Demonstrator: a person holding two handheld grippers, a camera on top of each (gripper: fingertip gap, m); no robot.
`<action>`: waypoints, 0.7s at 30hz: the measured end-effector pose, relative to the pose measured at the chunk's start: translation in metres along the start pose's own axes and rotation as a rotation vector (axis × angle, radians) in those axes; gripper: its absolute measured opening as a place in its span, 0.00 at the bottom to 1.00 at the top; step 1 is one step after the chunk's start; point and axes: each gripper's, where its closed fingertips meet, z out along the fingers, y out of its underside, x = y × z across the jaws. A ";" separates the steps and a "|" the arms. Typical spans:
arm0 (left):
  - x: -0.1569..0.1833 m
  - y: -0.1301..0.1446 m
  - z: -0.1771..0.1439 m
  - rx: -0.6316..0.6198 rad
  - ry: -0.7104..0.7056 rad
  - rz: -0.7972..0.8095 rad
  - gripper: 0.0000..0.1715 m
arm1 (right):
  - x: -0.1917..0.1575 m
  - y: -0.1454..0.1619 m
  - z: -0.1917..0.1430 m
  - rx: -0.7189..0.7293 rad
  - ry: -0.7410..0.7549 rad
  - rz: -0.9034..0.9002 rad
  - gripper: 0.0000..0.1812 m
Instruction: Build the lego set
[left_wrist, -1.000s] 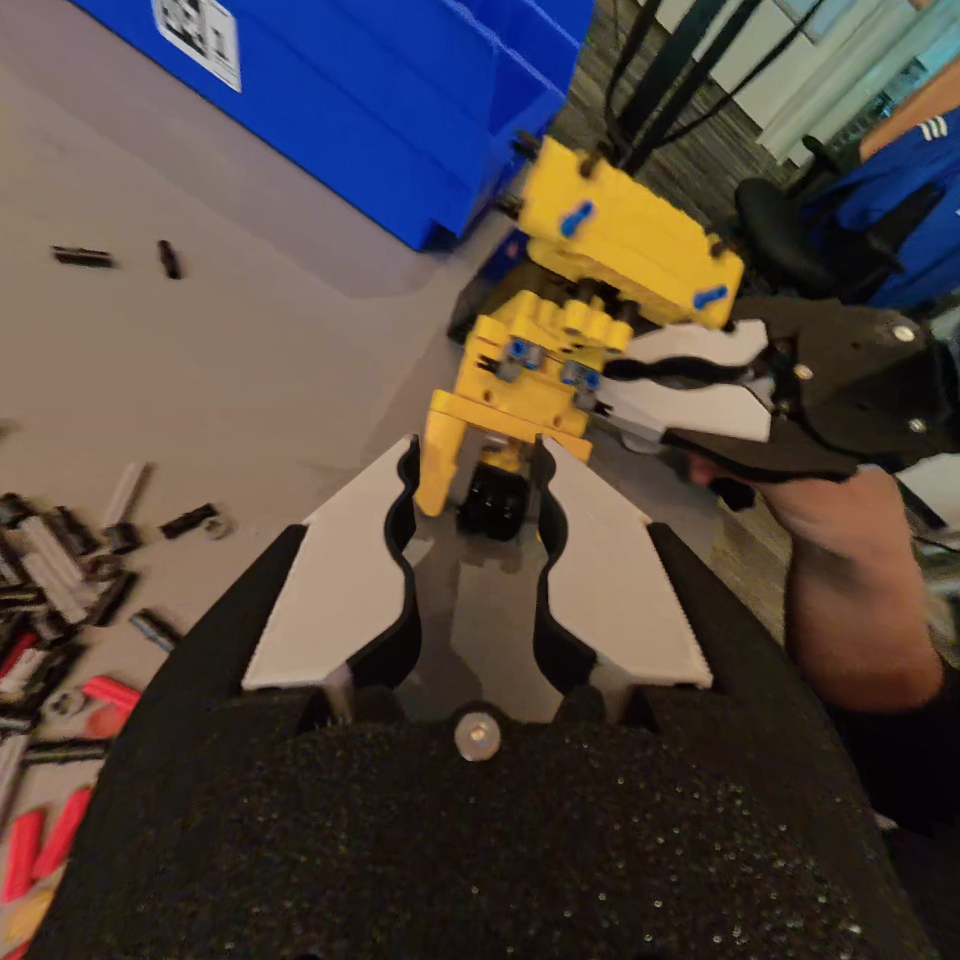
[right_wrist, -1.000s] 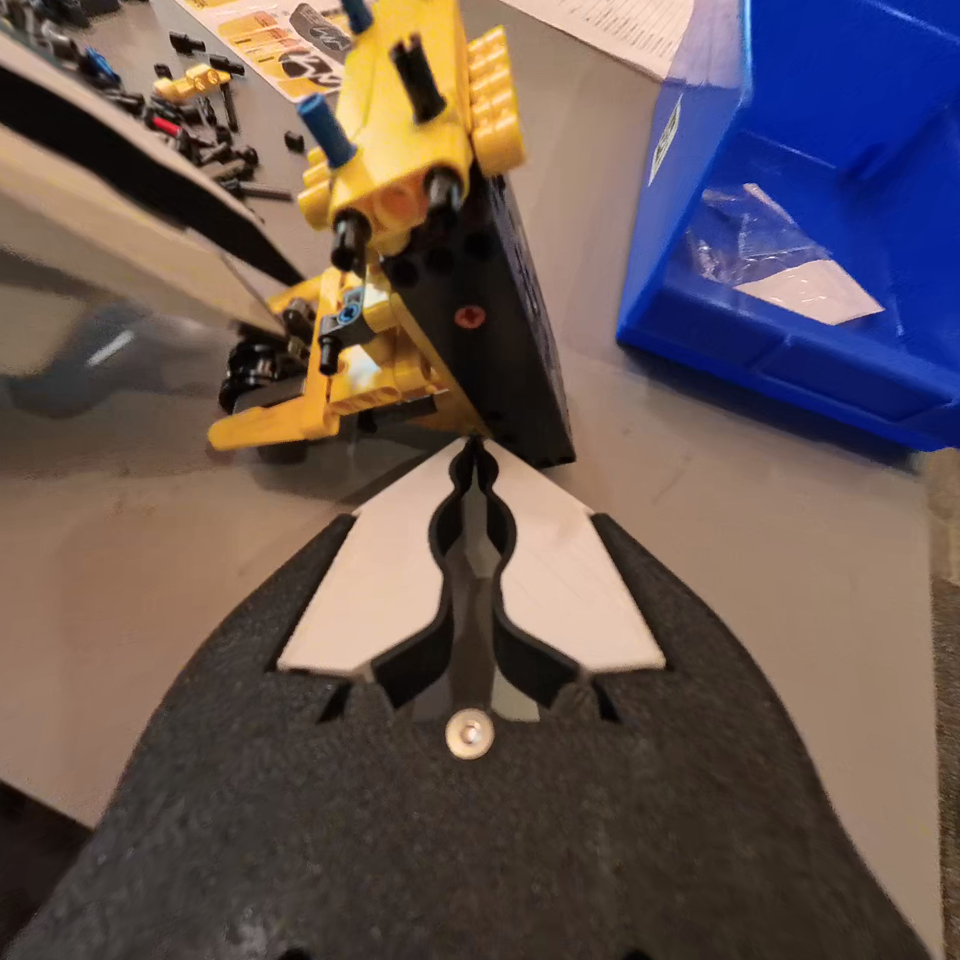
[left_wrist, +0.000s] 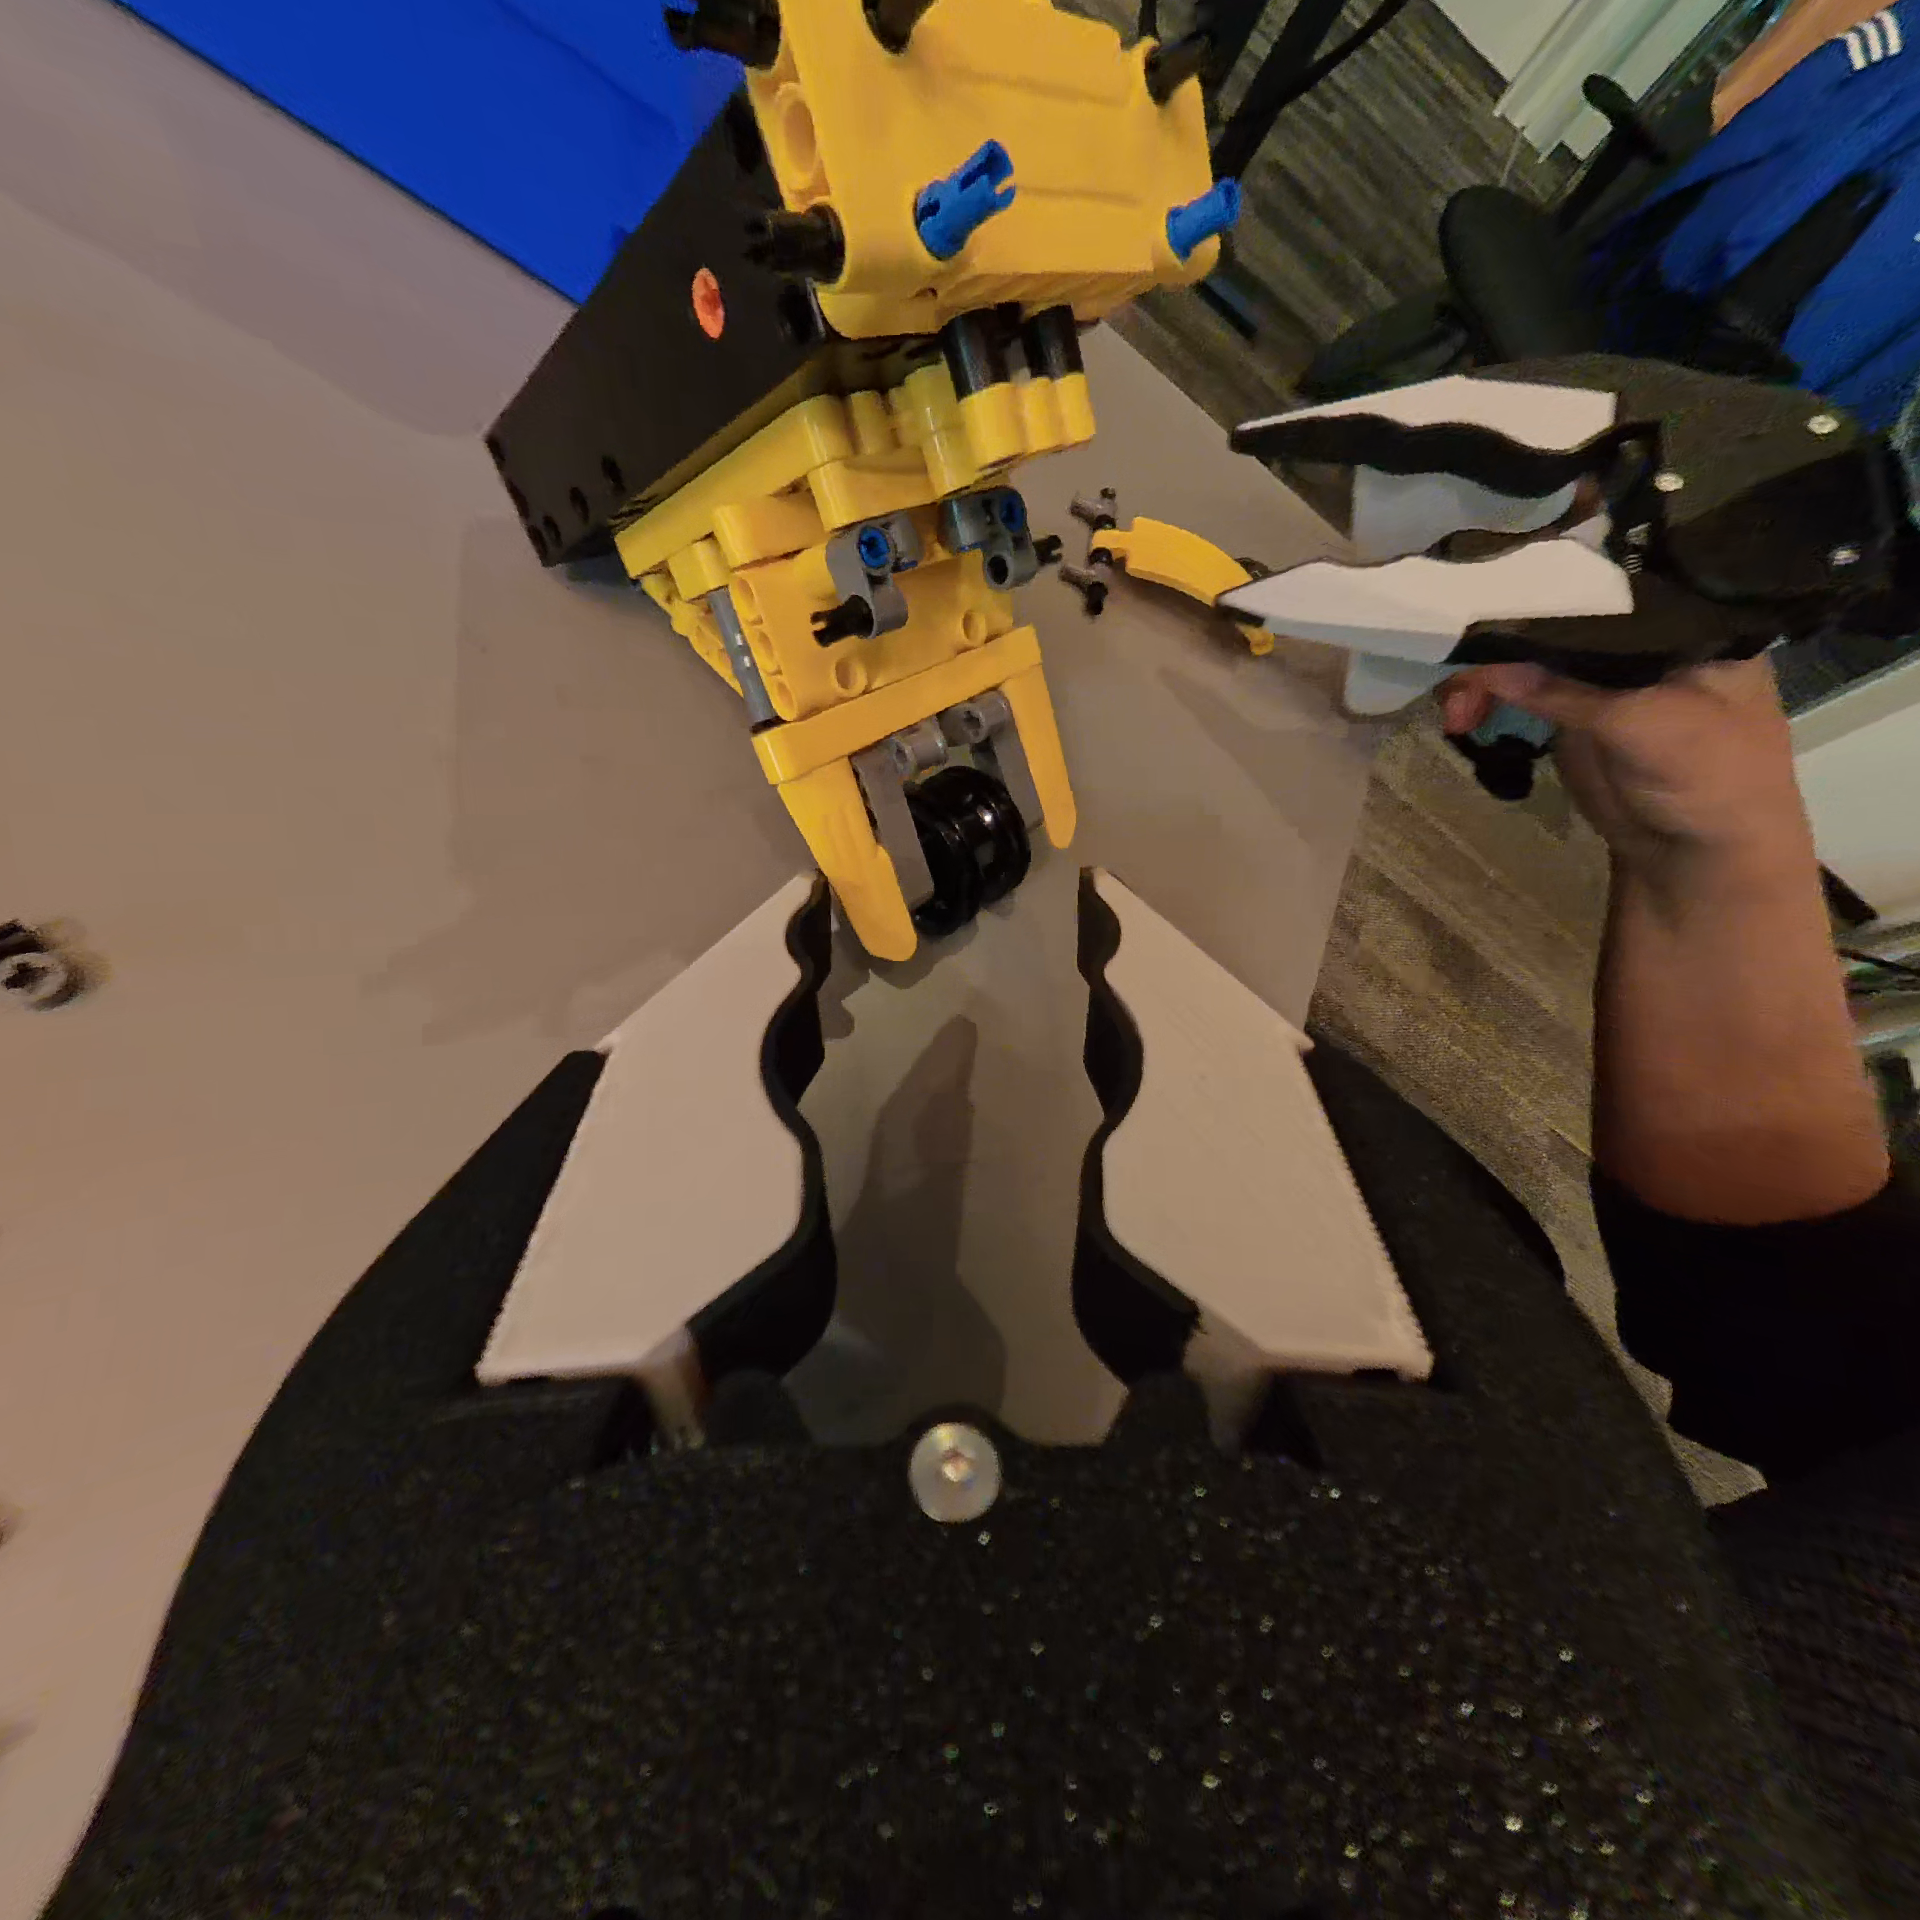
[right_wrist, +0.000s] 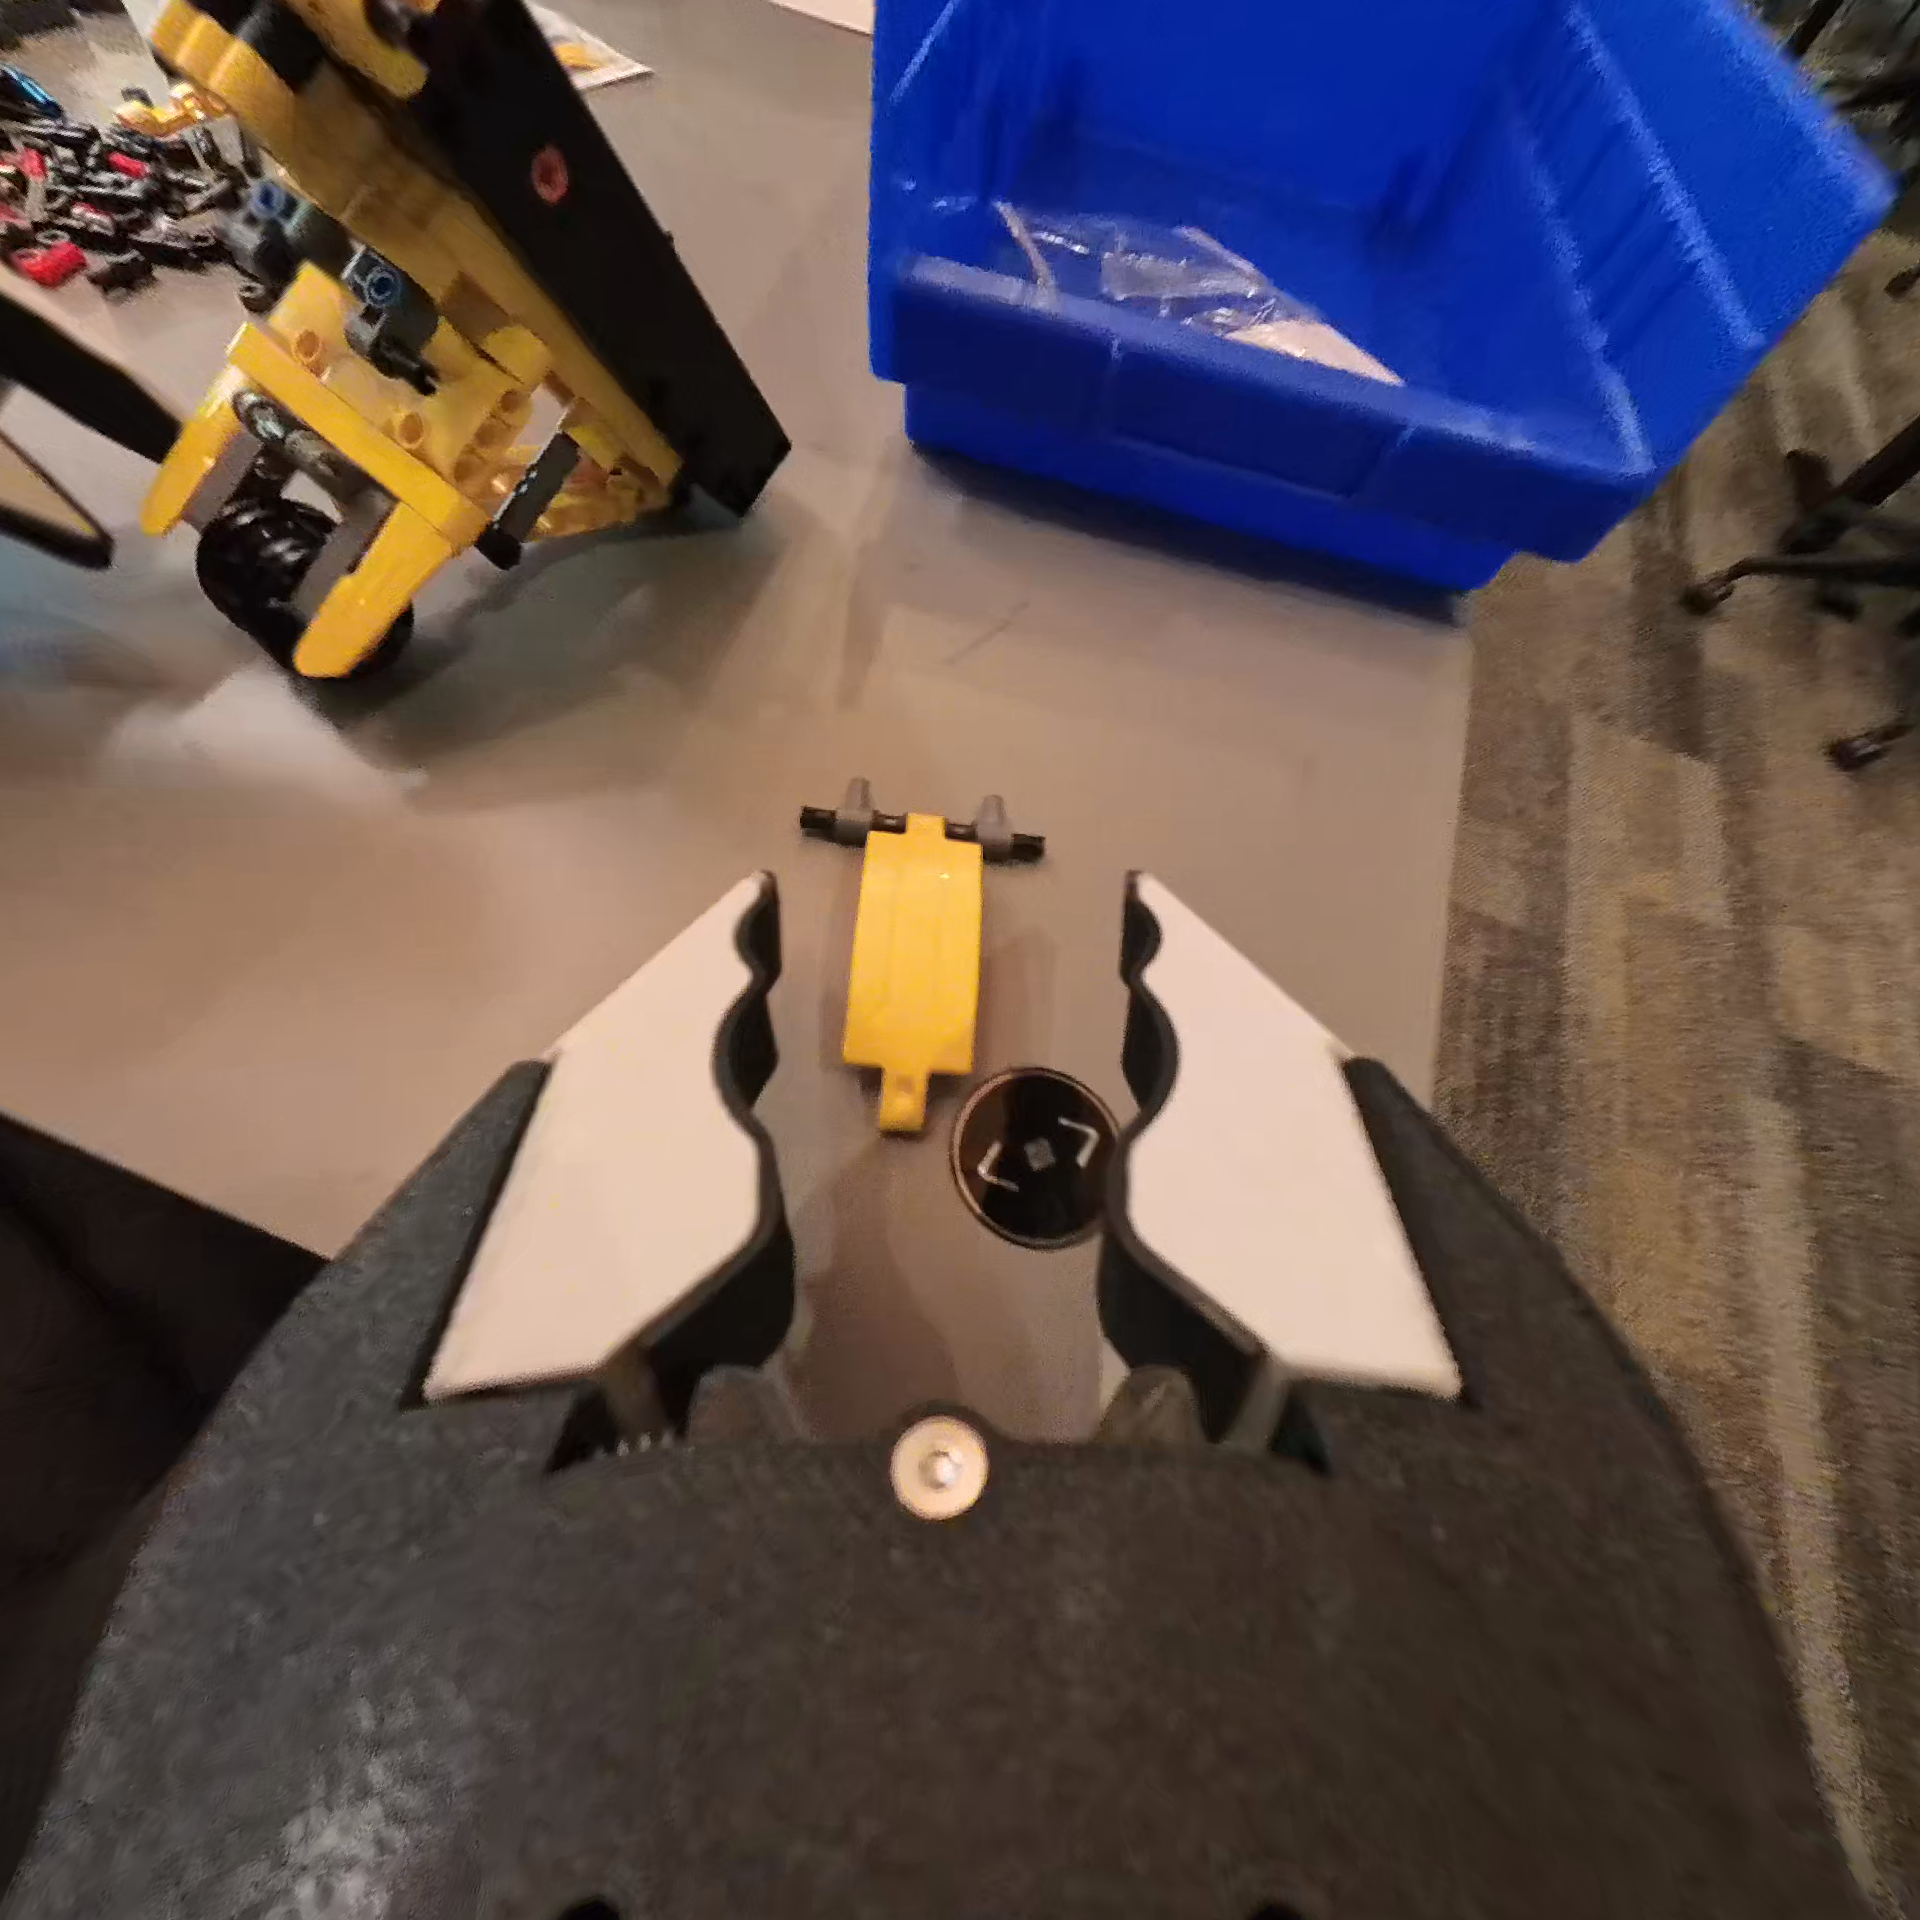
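A yellow brick-built model (left_wrist: 935, 582) with a black block on its side and a small black wheel (left_wrist: 966, 842) stands on the grey table. My left gripper (left_wrist: 951, 894) is open, and its tips are just short of the model's wheel fork. The left fingertip is close beside a yellow prong. My right gripper (right_wrist: 951, 894) is open and empty, with its fingers on either side of a loose yellow curved panel (right_wrist: 914, 956) that lies on the table with grey and black pins at its far end. The right gripper also shows in the left wrist view (left_wrist: 1231, 520), above that panel (left_wrist: 1174, 561). The model shows at the upper left of the right wrist view (right_wrist: 416, 343).
A blue bin (right_wrist: 1299, 291) holding clear plastic bags stands behind the panel. A black round disc (right_wrist: 1034, 1153) is set in the table near its edge. Loose red and black pieces (right_wrist: 83, 197) lie at the far left. Carpet floor (right_wrist: 1662, 935) lies to the right. A person's hand (left_wrist: 1662, 779) holds the right gripper.
My right gripper was shut against the model's black block; it has pulled back, opened, and now straddles the yellow panel. My left gripper has drawn back slightly from the model's wheel end.
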 end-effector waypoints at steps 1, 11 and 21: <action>0.003 0.001 0.002 -0.007 0.008 -0.001 0.27 | -0.003 0.000 0.005 -0.008 -0.003 0.016 0.41; 0.035 0.000 0.028 -0.043 0.094 0.033 0.27 | -0.003 0.001 0.028 -0.098 0.099 0.155 0.44; 0.041 -0.002 0.031 -0.047 0.149 0.009 0.28 | -0.014 0.002 0.041 -0.159 0.013 0.180 0.34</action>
